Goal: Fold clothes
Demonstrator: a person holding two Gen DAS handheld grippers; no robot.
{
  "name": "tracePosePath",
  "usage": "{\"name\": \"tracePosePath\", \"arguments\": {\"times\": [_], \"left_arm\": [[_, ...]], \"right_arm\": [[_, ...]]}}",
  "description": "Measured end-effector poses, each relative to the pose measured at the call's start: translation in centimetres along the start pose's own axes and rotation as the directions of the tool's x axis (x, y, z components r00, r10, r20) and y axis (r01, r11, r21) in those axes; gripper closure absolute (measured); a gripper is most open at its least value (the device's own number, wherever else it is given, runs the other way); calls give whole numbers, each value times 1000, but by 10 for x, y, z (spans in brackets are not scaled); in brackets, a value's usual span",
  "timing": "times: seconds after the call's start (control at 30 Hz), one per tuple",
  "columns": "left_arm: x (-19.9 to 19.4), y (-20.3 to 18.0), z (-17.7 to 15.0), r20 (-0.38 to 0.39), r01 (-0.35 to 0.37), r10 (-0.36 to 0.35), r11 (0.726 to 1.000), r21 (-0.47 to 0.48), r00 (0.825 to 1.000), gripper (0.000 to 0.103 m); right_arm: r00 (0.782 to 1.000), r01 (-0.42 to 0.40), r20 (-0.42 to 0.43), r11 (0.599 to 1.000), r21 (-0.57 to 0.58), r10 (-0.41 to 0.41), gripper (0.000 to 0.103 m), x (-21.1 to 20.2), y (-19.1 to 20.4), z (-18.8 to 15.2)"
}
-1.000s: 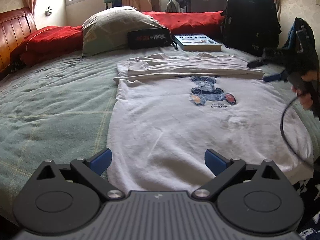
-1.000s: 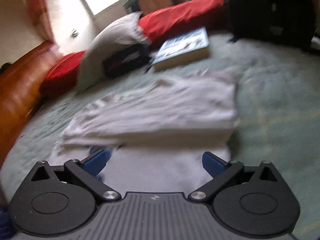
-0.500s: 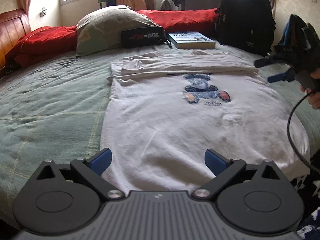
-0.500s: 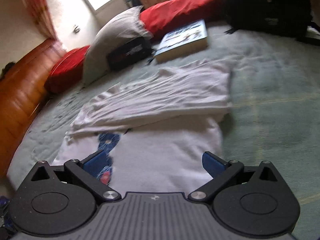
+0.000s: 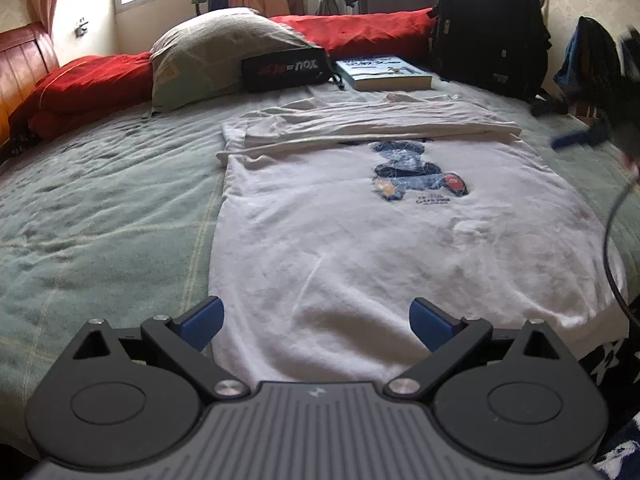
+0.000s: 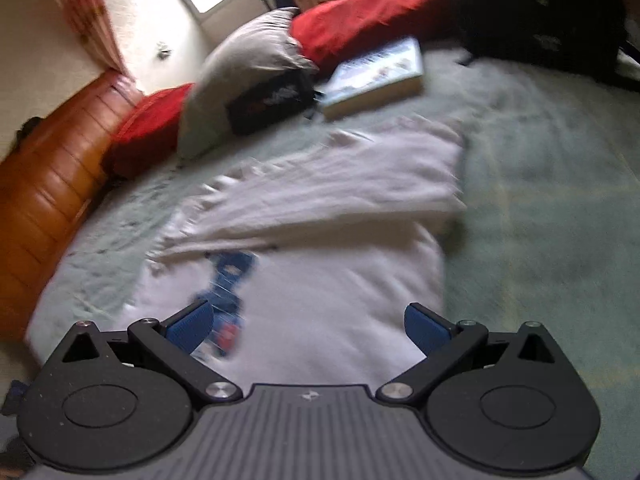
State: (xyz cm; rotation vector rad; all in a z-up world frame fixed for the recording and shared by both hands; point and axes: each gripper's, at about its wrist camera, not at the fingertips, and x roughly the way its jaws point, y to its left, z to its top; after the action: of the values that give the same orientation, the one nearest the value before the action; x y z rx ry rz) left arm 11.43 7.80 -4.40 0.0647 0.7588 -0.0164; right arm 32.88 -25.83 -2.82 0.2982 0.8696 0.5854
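Observation:
A white T-shirt [image 5: 360, 240] with a blue cartoon print lies flat on the green bedspread [image 5: 100, 220], its far part folded over into a band [image 5: 360, 124]. My left gripper [image 5: 316, 318] is open and empty, just above the shirt's near hem. My right gripper [image 6: 306, 326] is open and empty, above the shirt [image 6: 328, 300] from its right side; the fold [image 6: 332, 188] lies ahead of it. The right gripper also shows blurred at the right edge of the left wrist view [image 5: 580, 136], off the shirt's right side.
A grey pillow [image 5: 220, 52], a black pouch [image 5: 286, 68], a book [image 5: 386, 72] and red cushions [image 5: 360, 32] lie at the far side of the bed. A black backpack [image 5: 488, 28] stands at the back right. A wooden headboard [image 6: 44, 200] is at left.
The left wrist view has pulled back and left a little, and the shirt sits more central. The right gripper has moved back and lower over the shirt, and its view is blurred.

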Motion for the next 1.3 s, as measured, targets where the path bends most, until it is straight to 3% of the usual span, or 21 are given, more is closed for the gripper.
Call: {"name": "tracePosePath", "arguments": {"times": [0.17,0.4,0.57,0.77,0.87,1.0,1.13,1.3], "left_arm": [[-4,6,9,7,53,-53,998,47,999,4],[3,38,17,7,117,-118,992,44,993,3],[30,60,11,-64,117,-117,993,-3,991,3],[52,80,8,-77,124,-129,990,-62,989,3],[56,83,8,-65,134,-138,988,-74,988,3],[54,83,7,-56,146,-150,987,-69,987,3],[49,83,4,-45,158,-161,985,-71,986,3],[48,81,3,-37,169,-172,983,-65,984,3]], "right_arm": [[996,-80,-37,994,-78,77,0,46,53,52],[985,-148,-103,982,-120,136,0,160,111,120],[975,-161,-170,984,-81,145,0,249,126,145],[979,-88,-188,996,-29,81,0,324,111,148],[991,-87,-103,996,-3,87,0,335,105,156],[992,-76,-101,997,1,76,0,325,108,165],[998,-33,-49,994,-103,28,0,261,105,172],[988,149,-40,986,-79,-152,0,195,44,179]]}}
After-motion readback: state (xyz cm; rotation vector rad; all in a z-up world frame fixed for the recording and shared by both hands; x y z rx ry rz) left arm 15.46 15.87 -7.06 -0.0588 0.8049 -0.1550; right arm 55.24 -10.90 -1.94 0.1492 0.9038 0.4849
